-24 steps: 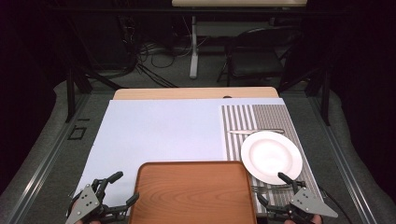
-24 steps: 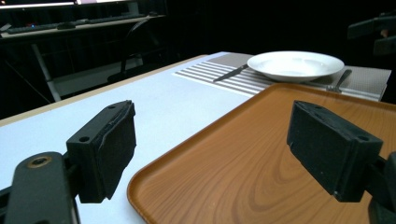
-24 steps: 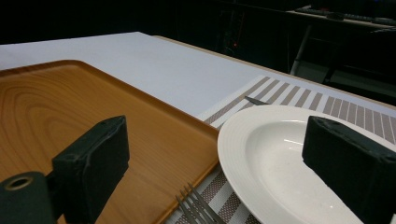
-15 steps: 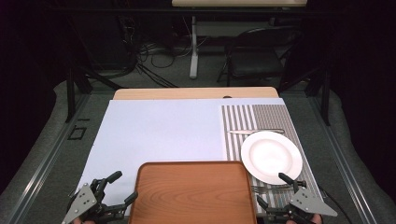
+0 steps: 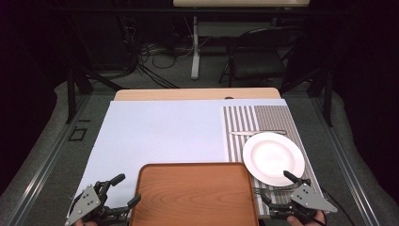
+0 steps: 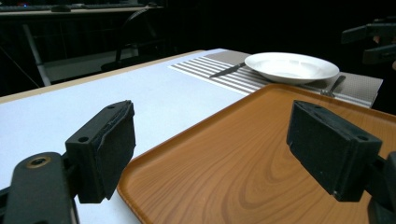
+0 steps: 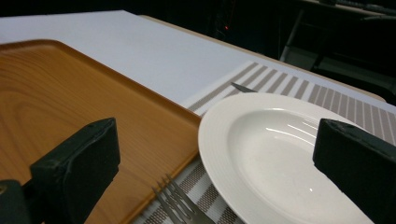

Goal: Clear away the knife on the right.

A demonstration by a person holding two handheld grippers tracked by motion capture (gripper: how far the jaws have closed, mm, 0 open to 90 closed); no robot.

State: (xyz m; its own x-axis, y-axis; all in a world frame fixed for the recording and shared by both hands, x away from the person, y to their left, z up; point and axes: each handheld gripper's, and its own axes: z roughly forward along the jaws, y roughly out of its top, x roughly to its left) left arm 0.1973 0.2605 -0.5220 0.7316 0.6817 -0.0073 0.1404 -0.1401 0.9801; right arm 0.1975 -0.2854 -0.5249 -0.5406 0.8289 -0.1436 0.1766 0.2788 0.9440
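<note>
A wooden tray (image 5: 195,194) sits between the two grippers, long side running across from one to the other. The left gripper (image 5: 119,193) hangs at the tray's left edge, jaws wide apart, straddling its near corner. The right gripper (image 5: 278,189) is likewise spread open, with nothing in it. Just ahead of it lie a fork (image 7: 182,205) pointing toward the tray, and a white plate (image 5: 273,158) on a striped mat (image 5: 251,120). A knife (image 5: 258,133) lies crosswise beyond the plate.
</note>
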